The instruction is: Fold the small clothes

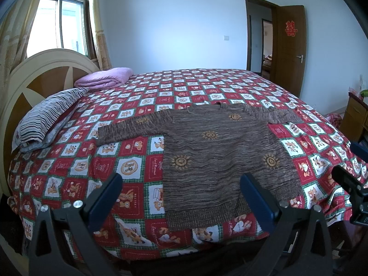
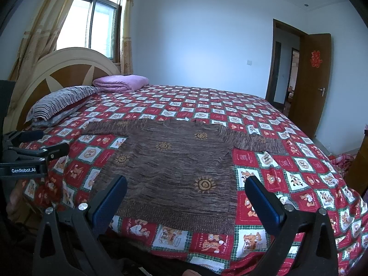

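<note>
On the far left, behind the brown sweater [image 1: 220, 158], stands a round cream and brown headboard [image 1: 34, 73]. A window [image 1: 59, 23] with pale curtains [image 2: 125, 27] is above it. A striped pillow [image 1: 46, 117] lies to the left of the sweater, up by the headboard. A folded purple blanket [image 1: 105, 78] sits just past the pillow, farther from the sweater.

The left gripper [image 1: 181, 197] hangs over the near edge of the bed, just in front of the sweater's bottom hem. Its two blue fingers [image 1: 105, 197] are spread wide apart and hold nothing. One finger is to the left of the sweater and one is over its lower right part.

The sweater lies flat on the red checked bedspread [image 1: 147, 92], near the front edge of the bed. It has little orange suns on it. Both sleeves are stretched out to the sides, and the neck points away toward the white wall [image 1: 174, 27].

The right gripper [image 2: 186, 200] also hangs in front of the sweater's hem. Its blue fingers [image 2: 264, 204] are wide apart too, with nothing between them. The sweater's bottom edge shows in the gap.

Far to the right of the sweater, a brown door [image 1: 291, 48] stands open. It has a red paper sign [image 1: 290, 28] on it. A wooden dresser [image 1: 355, 112] peeks in at the right edge.
</note>
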The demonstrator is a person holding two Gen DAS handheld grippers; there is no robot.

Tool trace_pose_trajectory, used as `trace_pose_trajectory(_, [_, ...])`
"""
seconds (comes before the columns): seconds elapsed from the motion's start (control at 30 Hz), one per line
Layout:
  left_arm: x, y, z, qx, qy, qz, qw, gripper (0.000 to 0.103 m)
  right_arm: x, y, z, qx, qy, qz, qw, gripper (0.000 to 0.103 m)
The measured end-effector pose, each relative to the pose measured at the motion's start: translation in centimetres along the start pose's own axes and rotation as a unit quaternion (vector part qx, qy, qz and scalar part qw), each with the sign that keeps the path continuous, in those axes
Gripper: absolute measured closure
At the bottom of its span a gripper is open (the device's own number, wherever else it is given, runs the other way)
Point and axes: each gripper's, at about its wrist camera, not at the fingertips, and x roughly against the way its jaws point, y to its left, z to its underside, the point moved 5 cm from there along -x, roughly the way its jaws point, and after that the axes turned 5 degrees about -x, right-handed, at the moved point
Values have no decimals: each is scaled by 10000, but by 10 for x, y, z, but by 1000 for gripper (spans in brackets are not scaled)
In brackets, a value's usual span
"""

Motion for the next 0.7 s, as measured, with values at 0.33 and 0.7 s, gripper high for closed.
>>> trace_pose_trajectory(0.33, [0, 0, 0, 1, 6, 4, 10000, 0, 0, 1, 0, -7, 17, -11, 10000, 1])
trace_pose_trajectory(0.7, [0, 0, 0, 4, 17, 10, 10000, 0, -1, 1, 2, -2, 77, -62, 10000, 1])
